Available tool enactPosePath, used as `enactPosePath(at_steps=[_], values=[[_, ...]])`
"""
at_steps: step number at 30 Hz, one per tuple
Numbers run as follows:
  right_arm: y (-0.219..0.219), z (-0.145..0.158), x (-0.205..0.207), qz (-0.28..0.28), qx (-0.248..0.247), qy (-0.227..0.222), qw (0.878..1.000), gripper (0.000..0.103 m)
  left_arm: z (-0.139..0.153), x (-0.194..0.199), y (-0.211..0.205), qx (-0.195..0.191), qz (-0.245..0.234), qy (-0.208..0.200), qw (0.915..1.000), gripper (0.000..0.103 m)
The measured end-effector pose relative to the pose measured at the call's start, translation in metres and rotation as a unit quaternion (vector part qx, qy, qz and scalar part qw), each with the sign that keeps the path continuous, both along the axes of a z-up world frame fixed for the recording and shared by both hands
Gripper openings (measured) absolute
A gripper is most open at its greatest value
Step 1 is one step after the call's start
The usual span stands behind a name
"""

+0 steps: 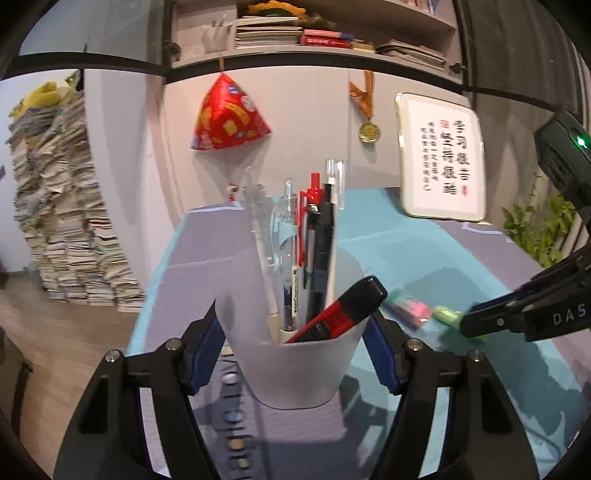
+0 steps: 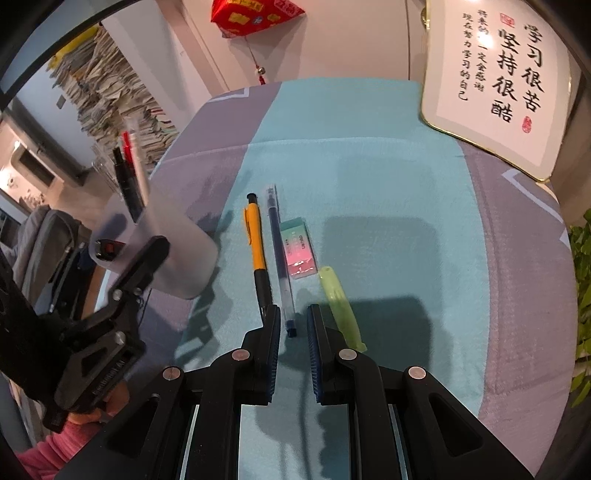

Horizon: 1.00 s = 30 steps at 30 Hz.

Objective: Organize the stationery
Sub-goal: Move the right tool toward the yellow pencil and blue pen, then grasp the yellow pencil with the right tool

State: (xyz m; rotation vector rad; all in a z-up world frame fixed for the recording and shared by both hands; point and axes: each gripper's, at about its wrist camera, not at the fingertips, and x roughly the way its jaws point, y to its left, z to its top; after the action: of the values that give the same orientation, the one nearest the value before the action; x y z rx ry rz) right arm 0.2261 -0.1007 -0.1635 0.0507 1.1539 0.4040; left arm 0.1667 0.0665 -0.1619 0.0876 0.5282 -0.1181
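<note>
home study | bookshelf [image 1: 332,33] | paper stack [image 1: 62,206] | framed calligraphy [image 2: 495,81]

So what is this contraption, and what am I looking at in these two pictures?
There is no robot here. A person holds a two-finger gripper in each hand, and each picture comes from a fisheye camera on one of them, looking along its fingers. The left gripper is clamped on a frosted pen cup holding pens. The right gripper points down at the blue-grey cloth, its jaws slightly apart around the end of a blue gel pen. Beside the pen lie a yellow mechanical pencil, a pink-green eraser and a light green stick.
</note>
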Motion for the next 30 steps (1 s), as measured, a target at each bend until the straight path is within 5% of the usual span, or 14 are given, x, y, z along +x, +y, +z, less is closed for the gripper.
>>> enactPosePath(at_steps=[3, 7, 30], values=[[0.010, -0.003, 0.002, 0.017, -0.010, -0.003, 1.000, 0.015, 0.000, -0.003, 0.013, 0.009, 0.011, -0.005, 0.9999, 0.068], [0.025, -0.006, 0.006, 0.035, -0.015, -0.007, 0.999, 0.015, -0.002, -0.004, 0.031, -0.030, 0.010, 0.003, 0.9995, 0.068], [0.071, -0.028, 0.029, 0.071, -0.119, -0.035, 0.990, 0.015, -0.009, 0.003, 0.033, -0.033, 0.008, 0.031, 0.9989, 0.069]])
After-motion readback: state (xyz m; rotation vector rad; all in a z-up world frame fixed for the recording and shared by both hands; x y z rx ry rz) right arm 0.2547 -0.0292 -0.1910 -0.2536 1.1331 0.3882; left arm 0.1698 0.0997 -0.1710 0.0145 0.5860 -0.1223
